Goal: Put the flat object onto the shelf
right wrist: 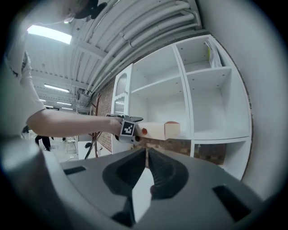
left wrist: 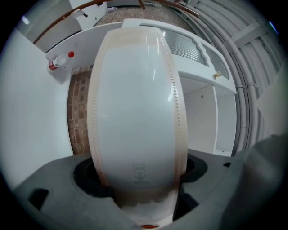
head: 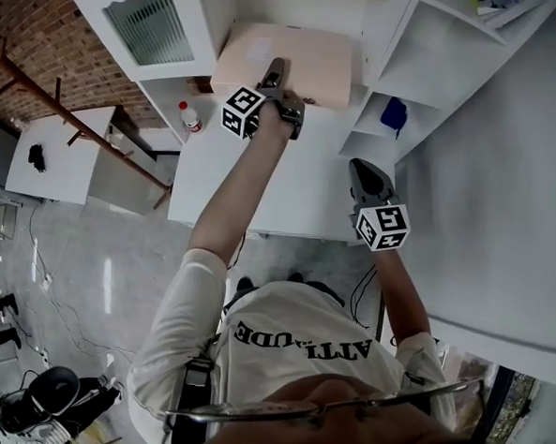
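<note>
A flat pale-pink box (head: 283, 62) lies on the white shelf (head: 262, 178), pushed toward the back. My left gripper (head: 275, 75) is at the box's near edge. In the left gripper view the box (left wrist: 135, 112) fills the space between the jaws of that gripper (left wrist: 137, 179), with dark gaps on both sides, so the jaws stand open around it. From the right gripper view the box (right wrist: 157, 130) rests level on the shelf board (right wrist: 216, 133) with the left gripper (right wrist: 128, 128) at its end. My right gripper (head: 361, 170) (right wrist: 147, 152) hangs back, shut and holding nothing.
A white bottle with a red cap (head: 189, 117) (left wrist: 58, 62) stands in the cubby to the left. A blue object (head: 394, 113) sits in a right-hand cubby. A ribbed-glass cabinet door (head: 149, 21) is at upper left. A white table (head: 61, 156) stands on the floor, left.
</note>
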{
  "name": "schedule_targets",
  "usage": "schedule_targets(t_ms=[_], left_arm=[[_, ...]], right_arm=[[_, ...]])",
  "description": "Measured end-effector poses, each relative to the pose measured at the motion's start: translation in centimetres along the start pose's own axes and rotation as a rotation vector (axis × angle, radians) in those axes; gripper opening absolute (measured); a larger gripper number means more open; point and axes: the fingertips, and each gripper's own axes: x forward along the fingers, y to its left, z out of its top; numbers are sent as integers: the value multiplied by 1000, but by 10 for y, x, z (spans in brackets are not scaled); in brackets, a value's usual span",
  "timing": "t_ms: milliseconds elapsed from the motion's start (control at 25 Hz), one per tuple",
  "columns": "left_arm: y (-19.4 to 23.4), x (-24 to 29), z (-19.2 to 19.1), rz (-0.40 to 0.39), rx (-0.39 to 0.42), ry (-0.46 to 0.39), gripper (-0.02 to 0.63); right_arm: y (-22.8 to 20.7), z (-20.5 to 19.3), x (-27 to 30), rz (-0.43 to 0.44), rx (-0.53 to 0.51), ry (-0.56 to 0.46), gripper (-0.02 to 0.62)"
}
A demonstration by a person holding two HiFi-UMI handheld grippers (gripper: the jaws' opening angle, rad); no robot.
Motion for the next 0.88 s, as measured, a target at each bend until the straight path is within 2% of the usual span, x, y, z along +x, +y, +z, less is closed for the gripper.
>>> schedule_targets(t_ms=[280, 440, 600, 720, 880], left_arm=[[-5, -4, -16, -30, 155, 206, 396], [-7, -9, -24, -48, 223, 322, 416], [-6, -17, -35, -83, 305, 475, 422], [-7, -25, -43, -127, 361, 588, 422], [-5, -37, -45, -159, 439, 698, 422]], right_arm=[[-11, 20, 32, 35, 50, -5, 29], [-10, 28, 64, 65, 23, 12, 35], [-8, 36, 94, 121, 29, 27, 94], [-8, 43, 112, 141, 13, 21, 94], [-8, 40, 128, 140, -15, 43, 92]])
